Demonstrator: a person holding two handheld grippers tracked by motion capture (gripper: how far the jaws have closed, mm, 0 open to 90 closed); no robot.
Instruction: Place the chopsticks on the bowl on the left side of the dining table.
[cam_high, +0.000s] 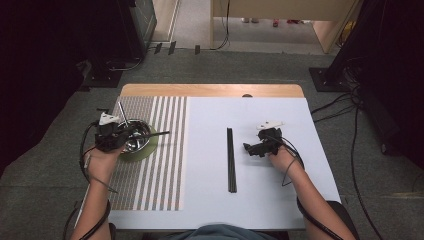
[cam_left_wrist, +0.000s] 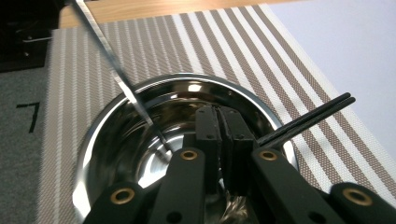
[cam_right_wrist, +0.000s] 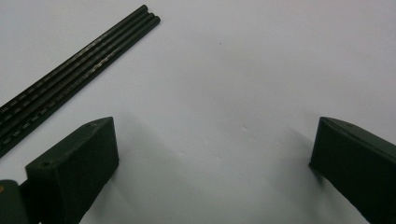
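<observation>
Nearest to us in the high view, the person's forearms come up from the bottom edge, one on each side of the white sheet (cam_high: 260, 150) that covers most of the table (cam_high: 210, 90).

We see the left gripper (cam_high: 131, 131) held over the steel bowl (cam_high: 142, 141), which sits on a green round mat (cam_high: 150, 148) on the striped placemat (cam_high: 160, 150). In the left gripper view its two jaws stand pressed together, dipping inside the steel bowl (cam_left_wrist: 116, 154). We cannot tell whether anything is pinched between them. A pair of black chopsticks (cam_left_wrist: 310, 120) lies across the bowl's rim just beside those jaws and points out over the striped placemat (cam_left_wrist: 243, 51); whether the jaws touch it we cannot tell. A thin metal handle (cam_left_wrist: 116, 77) leans in the bowl, its lower end down near the bottom and its upper end rising past the far rim.

On the other side we see the right gripper (cam_high: 252, 148) low over the white sheet, pointing toward the table's middle. In the right gripper view its jaws are spread wide with nothing between them but the white sheet (cam_right_wrist: 224, 93).

Just beyond it toward the middle lies a second set of black chopsticks (cam_high: 231, 160), flat on the sheet, side by side, running from near to far. In the right gripper view these chopsticks (cam_right_wrist: 79, 74) lie apart from the jaws, at the upper left.

Farther off, the table's bare wooden edge shows, and then grey carpet (cam_high: 225, 65) with cables.
</observation>
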